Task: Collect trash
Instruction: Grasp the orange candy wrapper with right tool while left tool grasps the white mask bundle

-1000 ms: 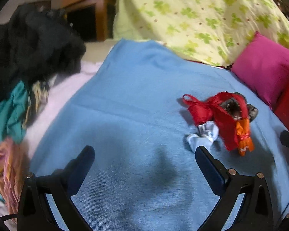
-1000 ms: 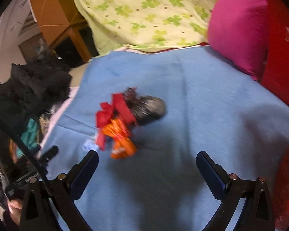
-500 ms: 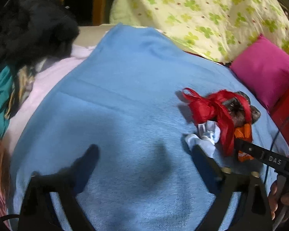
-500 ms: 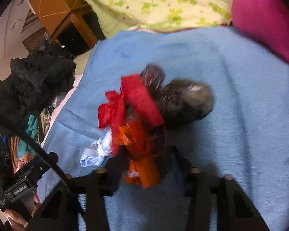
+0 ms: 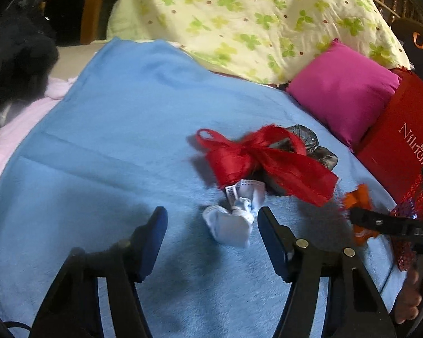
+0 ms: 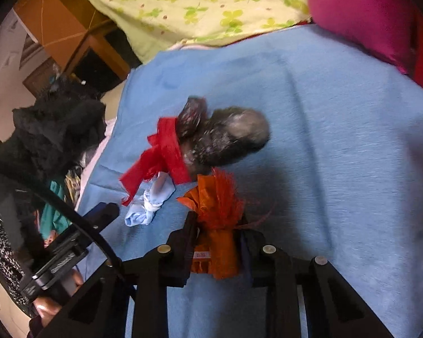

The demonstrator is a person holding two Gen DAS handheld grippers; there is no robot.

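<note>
1. Right gripper [image 6: 215,242]: jaws drawn in and clamped on the orange wrapper [image 6: 217,225], on the blue blanket [image 6: 338,140] at the near edge of the trash pile.
2. Left gripper [image 5: 211,225]: jaws wide apart, flanking the crumpled white tissue [image 5: 234,219]; not touching it.
3. Red ribbon [image 5: 262,160] lies just beyond the tissue, draped over a dark foil wrapper [image 6: 225,138].
4. Foil wrapper motion-blurred; wrapper print unreadable.
</note>
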